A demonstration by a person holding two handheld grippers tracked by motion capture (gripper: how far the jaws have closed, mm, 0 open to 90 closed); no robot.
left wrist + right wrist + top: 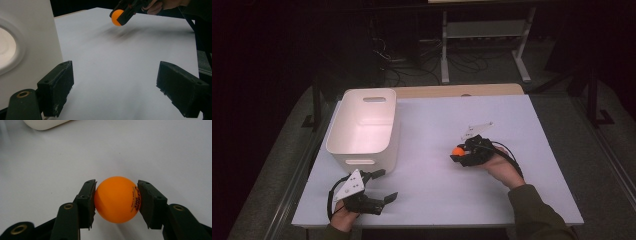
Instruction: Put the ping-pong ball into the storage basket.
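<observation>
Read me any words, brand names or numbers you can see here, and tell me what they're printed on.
Orange ball, held between the jaws of the right gripper: a small dark print, several lines curved along its side, too small and blurred to read.
White bin: no text visible.
Table: no text visible.

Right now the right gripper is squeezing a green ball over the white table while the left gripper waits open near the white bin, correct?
Not quite: the ball is orange, not green, as the right gripper view shows plainly. The rest holds: the right gripper squeezes it over the white table, and the left gripper waits open near the white bin.
</observation>
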